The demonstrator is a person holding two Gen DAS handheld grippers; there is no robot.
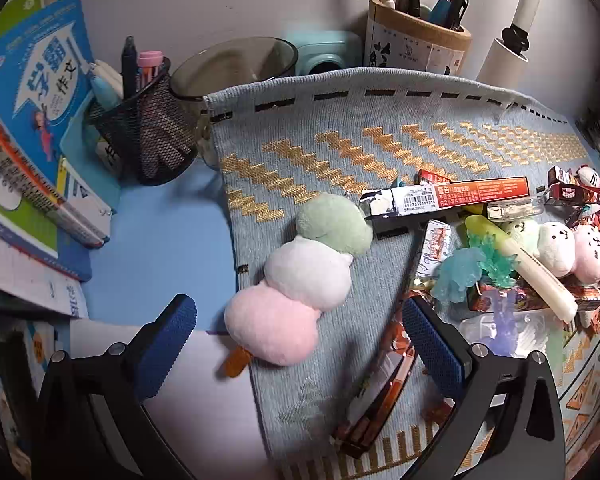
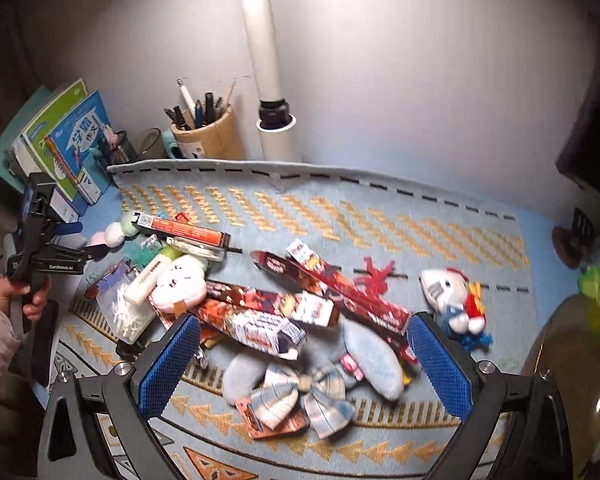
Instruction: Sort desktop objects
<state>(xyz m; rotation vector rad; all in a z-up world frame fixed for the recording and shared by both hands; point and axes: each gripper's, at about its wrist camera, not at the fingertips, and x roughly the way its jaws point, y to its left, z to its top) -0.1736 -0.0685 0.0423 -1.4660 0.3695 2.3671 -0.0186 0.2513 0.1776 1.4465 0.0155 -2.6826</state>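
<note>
- Right now the left gripper (image 1: pixel 300 344) hangs with its jaws spread wide and nothing between the blue pads; the dango plush (image 1: pixel 300 280) lies in the gap ahead of it, apart from both fingers.
- That plush, green, white and pink balls on a brown stick, rests on the left edge of the mat (image 1: pixel 340 128), its stick end poking over the edge.
- Just right of it sits a pile: an orange box (image 1: pixel 452 196), a teal toy (image 1: pixel 460 272), a highlighter (image 1: pixel 528 264) and a second, smaller dango (image 1: pixel 568 248).
- Behind the mat stand a mesh cup (image 1: pixel 148 128), a glass bowl (image 1: pixel 236 64) and a pen holder (image 1: pixel 416 40); books (image 1: pixel 36 92) lean at the left.
- The right gripper (image 2: pixel 304 364) is also open and empty, above a blue bunny (image 2: pixel 360 356) with a plaid bow (image 2: pixel 300 396).
- Long red boxes (image 2: pixel 340 284) cross the mat's middle; a white doll (image 2: pixel 452 300) lies apart to their right.
- From the right wrist, the left gripper (image 2: pixel 90 240) shows at far left, near the dango plush (image 2: pixel 118 230).
</note>
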